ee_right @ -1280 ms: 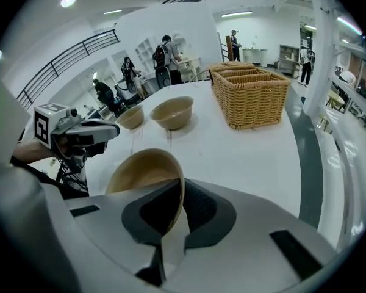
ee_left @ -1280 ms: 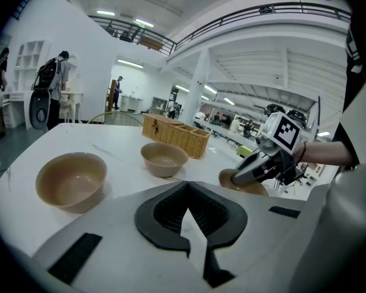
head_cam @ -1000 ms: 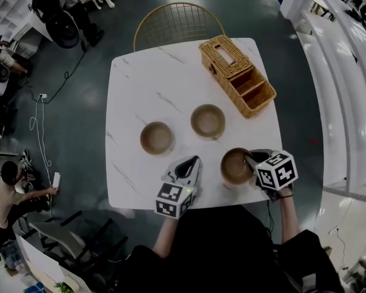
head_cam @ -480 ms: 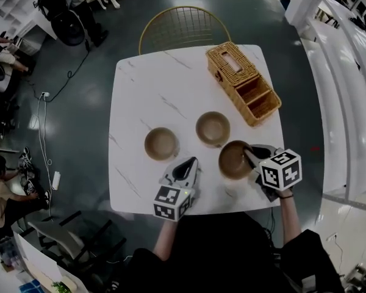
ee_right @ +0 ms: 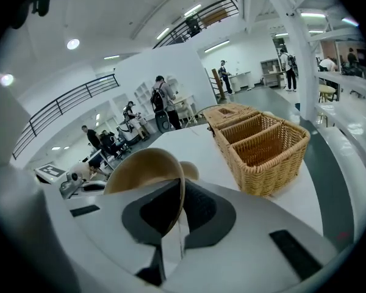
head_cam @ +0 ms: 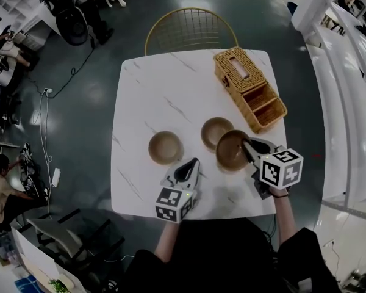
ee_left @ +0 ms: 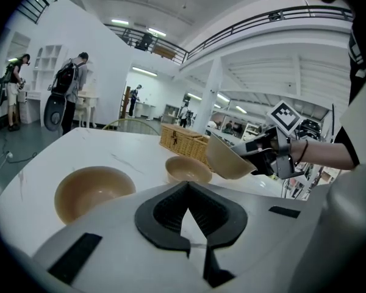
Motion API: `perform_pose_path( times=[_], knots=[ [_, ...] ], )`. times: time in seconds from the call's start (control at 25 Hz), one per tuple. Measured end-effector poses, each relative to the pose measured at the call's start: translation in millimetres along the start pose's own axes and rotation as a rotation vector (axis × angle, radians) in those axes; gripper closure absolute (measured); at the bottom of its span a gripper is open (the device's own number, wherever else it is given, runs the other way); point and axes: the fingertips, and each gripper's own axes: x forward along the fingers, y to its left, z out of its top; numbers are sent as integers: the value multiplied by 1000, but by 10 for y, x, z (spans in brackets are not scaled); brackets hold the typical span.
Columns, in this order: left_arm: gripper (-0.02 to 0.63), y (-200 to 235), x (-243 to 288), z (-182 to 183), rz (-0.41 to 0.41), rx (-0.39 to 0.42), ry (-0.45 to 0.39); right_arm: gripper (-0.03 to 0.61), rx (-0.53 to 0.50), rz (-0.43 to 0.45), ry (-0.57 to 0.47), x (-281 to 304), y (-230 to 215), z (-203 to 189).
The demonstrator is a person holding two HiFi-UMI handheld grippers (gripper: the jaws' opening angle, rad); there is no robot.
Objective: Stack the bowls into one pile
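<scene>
3 tan bowls show in the head view on the white marble table (head_cam: 146, 90). The left bowl (head_cam: 165, 148) and the middle bowl (head_cam: 213, 130) sit on the tabletop near the centre of the frame. The held bowl (head_cam: 232, 151) is tilted and overlaps the middle bowl's lower right edge. The right gripper (head_cam: 248, 148) is clamped on that bowl's rim. The left gripper (head_cam: 191, 163) lies just below and right of the left bowl, apart from it. A wicker basket (head_cam: 250, 89) stands at upper right.

Left gripper view: its jaws are together with nothing between them. The left bowl lies lower left and the middle bowl at centre. The held bowl hangs tilted just right of it, clear of the tabletop.

Right gripper view: the jaws pinch the held bowl's thin rim at centre, with the basket to the right.
</scene>
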Motion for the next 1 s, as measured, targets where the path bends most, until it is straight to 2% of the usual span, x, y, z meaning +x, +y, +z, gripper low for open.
perform_pose_path(
  times=[0.44,1.0],
  knots=[
    [600,37,81,-42,2,-27,9,557,34,-59,-40,321,-69,185],
    [600,34,169,-182,-24,-43,53,557,-46,-139,40,675,-137,140]
  ],
)
